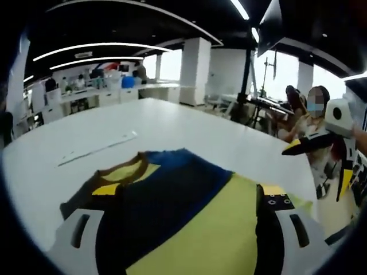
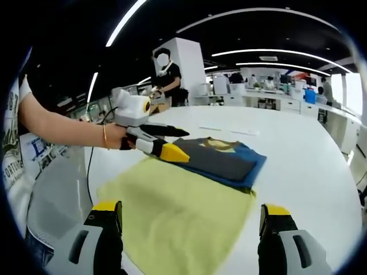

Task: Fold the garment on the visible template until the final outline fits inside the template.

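The garment [image 2: 221,157], folded navy and grey, lay on the yellow template [image 2: 172,220] spread over the white counter [image 2: 304,172]. The left hand-held gripper [image 2: 175,143] reached in at the garment's edge; whether it pinched cloth, I couldn't tell. The right hand-held gripper [image 2: 189,229] hung above the template, jaws spread wide.
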{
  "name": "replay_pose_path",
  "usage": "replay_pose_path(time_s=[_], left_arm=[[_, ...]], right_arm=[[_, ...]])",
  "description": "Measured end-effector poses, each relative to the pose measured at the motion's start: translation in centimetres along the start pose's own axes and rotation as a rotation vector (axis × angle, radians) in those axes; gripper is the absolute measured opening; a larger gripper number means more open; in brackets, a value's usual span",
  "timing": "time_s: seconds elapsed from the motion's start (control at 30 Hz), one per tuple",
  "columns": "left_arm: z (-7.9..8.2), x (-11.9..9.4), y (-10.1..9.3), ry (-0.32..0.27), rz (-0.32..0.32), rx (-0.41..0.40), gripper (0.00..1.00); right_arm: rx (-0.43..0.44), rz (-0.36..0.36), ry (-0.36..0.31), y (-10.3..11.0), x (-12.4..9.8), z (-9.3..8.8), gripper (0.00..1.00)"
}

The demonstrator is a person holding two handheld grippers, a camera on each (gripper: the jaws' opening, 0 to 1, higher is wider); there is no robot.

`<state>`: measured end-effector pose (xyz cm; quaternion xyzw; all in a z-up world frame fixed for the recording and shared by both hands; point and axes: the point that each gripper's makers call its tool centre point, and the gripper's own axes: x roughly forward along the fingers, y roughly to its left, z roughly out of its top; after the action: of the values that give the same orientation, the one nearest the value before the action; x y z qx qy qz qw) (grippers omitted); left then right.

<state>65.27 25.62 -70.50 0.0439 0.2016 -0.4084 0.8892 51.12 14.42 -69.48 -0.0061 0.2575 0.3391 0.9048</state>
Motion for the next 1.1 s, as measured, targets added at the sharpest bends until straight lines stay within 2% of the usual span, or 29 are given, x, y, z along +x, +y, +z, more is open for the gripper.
replay_pose_path(time_s=[0.27,0.4,0.5,0.6,0.87,1.0,1.1], left_arm=[[-0.8,-2.1,2.5,0.003,0.056,-0.009,0.95],[-1.8,-3.5,3.7,0.022,0.075,0.003,0.93],[-2.7,-4.4,4.8,0.042,0.101,0.000,0.89],[-3.1,-5.5,5.9,0.038,0.126,0.000,0.84],[-5.3,-8.1,8.6,0.084,0.169,-0.026,0.63],[-6.4,-8.9,9.4,0.112,0.185,-0.021,0.45],[-7.6,-9.4,10.0,0.150,0.199,-0.047,0.30]], right_arm=[[-0.010,0.016,0.002,0.5,0.4,0.2,0.99],[-0.012,0.019,0.003,0.6,0.6,0.2,0.99],[-0.008,0.027,0.007,0.9,0.7,0.0,0.99],[-0.011,0.032,0.011,1.1,1.0,-0.1,0.99],[-0.014,0.034,0.011,1.2,1.3,0.0,0.99],[-0.015,0.032,0.013,1.1,1.3,0.0,0.98],[-0.015,0.032,0.019,1.2,1.4,-0.1,0.98]])
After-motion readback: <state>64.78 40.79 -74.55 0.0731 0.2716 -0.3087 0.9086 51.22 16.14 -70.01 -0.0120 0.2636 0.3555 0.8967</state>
